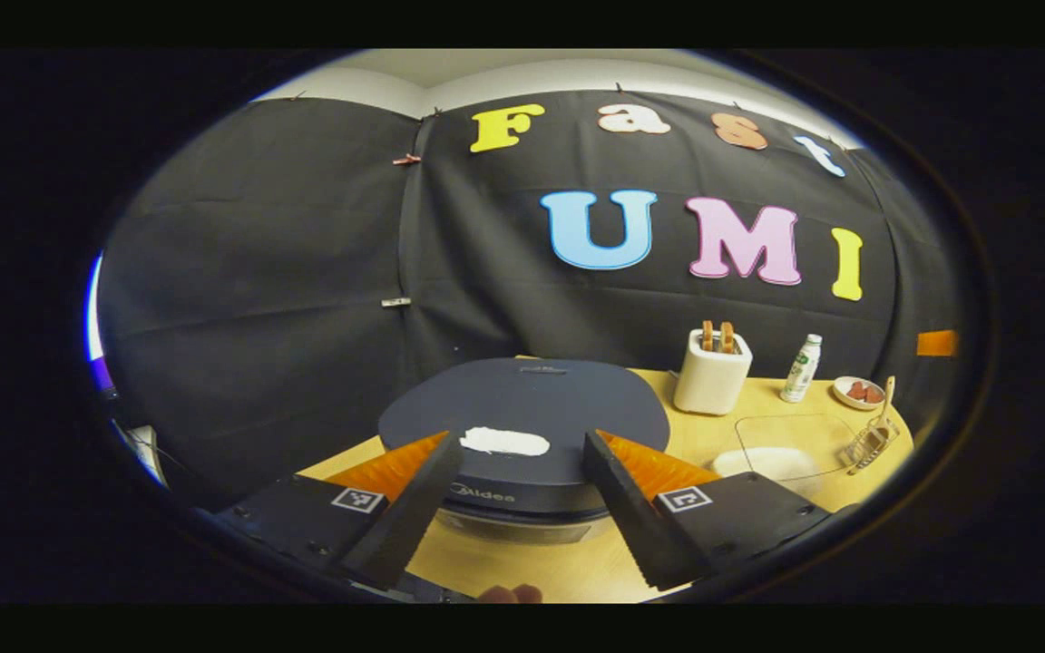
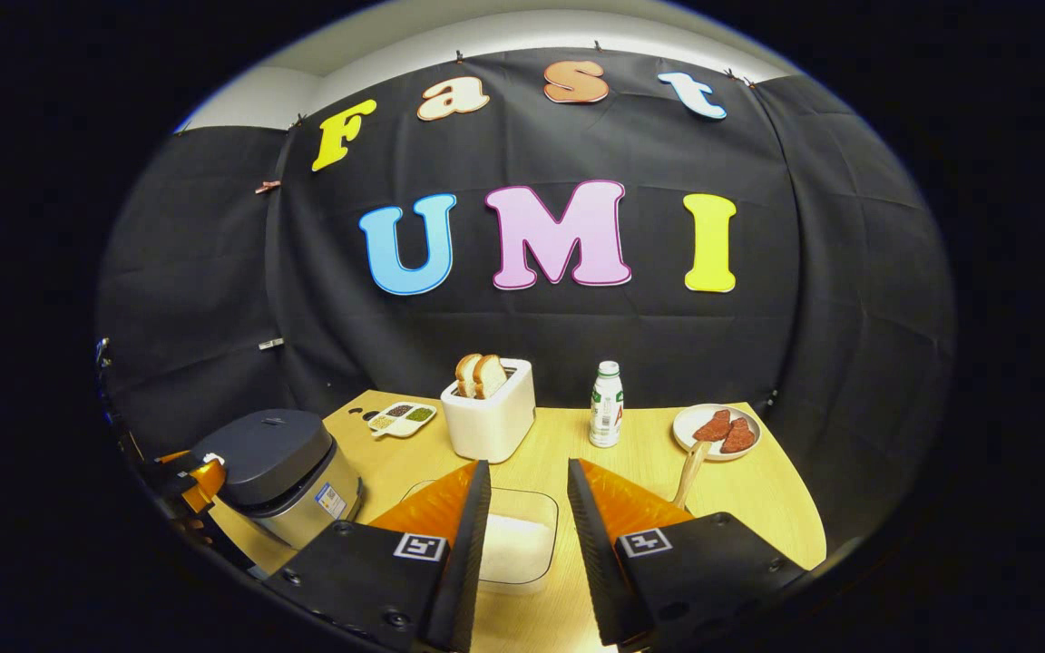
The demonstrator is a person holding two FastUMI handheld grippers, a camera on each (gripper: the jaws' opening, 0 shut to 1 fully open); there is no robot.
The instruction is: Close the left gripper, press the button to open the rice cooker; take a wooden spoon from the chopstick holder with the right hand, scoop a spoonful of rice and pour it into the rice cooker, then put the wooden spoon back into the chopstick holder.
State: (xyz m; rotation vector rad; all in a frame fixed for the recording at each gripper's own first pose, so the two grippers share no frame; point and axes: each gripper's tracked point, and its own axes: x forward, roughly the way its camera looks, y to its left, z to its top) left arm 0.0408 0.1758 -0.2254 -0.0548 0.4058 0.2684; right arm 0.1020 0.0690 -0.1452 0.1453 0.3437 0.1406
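The rice cooker (image 1: 522, 399) has a dark lid, which is down, and stands right before my left gripper (image 1: 522, 446). That gripper is open, its fingers spread to either side of a white patch (image 1: 504, 442) on the lid's front. In the right gripper view the cooker (image 2: 278, 467) stands at the left with the left gripper (image 2: 196, 479) at its near side. My right gripper (image 2: 529, 472) is open and holds nothing, above a clear container of rice (image 2: 513, 544). The wooden spoon (image 2: 690, 472) stands to its right. It rises from the wire chopstick holder (image 1: 872, 440).
At the back of the wooden table (image 2: 649, 453) stand a white toaster (image 2: 489, 417) with bread, a small bottle (image 2: 606, 404) and a plate of meat slices (image 2: 717, 428). A small divided dish (image 2: 403, 417) lies behind the cooker. The black cloth wall closes off the back.
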